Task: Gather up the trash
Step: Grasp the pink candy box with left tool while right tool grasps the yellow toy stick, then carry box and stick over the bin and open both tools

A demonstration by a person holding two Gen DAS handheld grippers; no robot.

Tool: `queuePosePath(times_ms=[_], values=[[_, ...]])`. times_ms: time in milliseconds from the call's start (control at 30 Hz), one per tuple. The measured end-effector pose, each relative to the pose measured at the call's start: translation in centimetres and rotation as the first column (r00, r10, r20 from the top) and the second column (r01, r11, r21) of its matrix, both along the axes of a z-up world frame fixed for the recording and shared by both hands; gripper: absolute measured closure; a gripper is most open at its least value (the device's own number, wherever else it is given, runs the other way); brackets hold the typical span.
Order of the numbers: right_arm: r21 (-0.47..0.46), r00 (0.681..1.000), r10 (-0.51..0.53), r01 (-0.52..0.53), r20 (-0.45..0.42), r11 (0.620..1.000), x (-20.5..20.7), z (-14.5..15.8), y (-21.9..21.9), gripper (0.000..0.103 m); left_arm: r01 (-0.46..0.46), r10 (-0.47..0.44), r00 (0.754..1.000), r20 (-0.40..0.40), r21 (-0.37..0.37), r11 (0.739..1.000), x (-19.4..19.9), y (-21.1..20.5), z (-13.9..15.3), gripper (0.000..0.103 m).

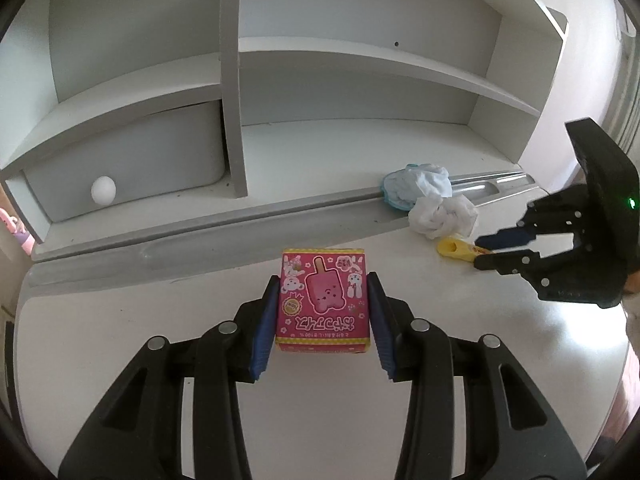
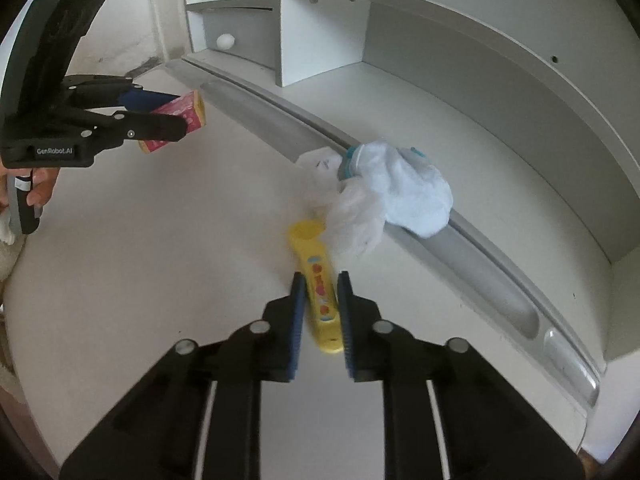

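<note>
A pink snack box (image 1: pixel 322 304) printed with an ice lolly sits between the blue pads of my left gripper (image 1: pixel 324 280), which is shut on its two sides. The right wrist view shows the same left gripper (image 2: pixel 181 113) with the pink box (image 2: pixel 196 114) at the far left. My right gripper (image 2: pixel 321 276) is shut on a long yellow packet (image 2: pixel 310 240) lying on the white desk (image 2: pixel 160 264). Seen from the left wrist, that right gripper (image 1: pixel 480 254) pinches the yellow packet (image 1: pixel 454 248) at its right end. Crumpled white paper (image 2: pixel 352 216) touches the packet's far end.
A bunched white and blue cloth (image 2: pixel 412 192) lies in the grey pen groove (image 2: pixel 492 276), behind the crumpled paper (image 1: pixel 442 214). White shelves (image 1: pixel 360 60) rise behind, with a drawer and round knob (image 1: pixel 103 191) at left. A hand (image 2: pixel 40 188) holds the left gripper's handle.
</note>
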State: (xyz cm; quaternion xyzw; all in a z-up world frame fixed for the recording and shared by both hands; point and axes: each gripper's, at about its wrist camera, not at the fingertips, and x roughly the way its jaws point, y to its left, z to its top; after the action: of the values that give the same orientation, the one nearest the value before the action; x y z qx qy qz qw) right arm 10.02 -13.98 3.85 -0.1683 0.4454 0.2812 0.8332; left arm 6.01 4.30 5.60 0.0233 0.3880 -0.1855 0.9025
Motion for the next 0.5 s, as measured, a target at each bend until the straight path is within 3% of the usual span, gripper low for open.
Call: queuePosePath(times_ms=[100,233,433,500], values=[[0.012,0.999,-0.045,0.045,-0.003,0.999,-1.0,0.1,-0.3,0.089,0.001,-0.001,1.000,0.004,-0.001,1.000,0.0,0.0,0.1,0.062],[0.101,0.997,-0.074,0.073,0.003,0.992,-2.1,1.4,-0.5,0.089,0.008,-0.008,1.000,0.005,0.004,1.000,-0.3,-0.3,0.0,0.062],[0.073,0.995,-0.103,0.102,0.006,0.992,-2.5,0.6,-0.4,0.089,0.017,-0.017,1.000,0.001,0.008,1.000,-0.2,-0.3,0.0,0.062],[0.121,0.989,-0.145,0.142,0.012,0.982,-2.8,1.3,-1.4,0.089,0.021,-0.022,1.000,0.010,0.007,1.000,-0.4,-0.4,0.2,0.062]])
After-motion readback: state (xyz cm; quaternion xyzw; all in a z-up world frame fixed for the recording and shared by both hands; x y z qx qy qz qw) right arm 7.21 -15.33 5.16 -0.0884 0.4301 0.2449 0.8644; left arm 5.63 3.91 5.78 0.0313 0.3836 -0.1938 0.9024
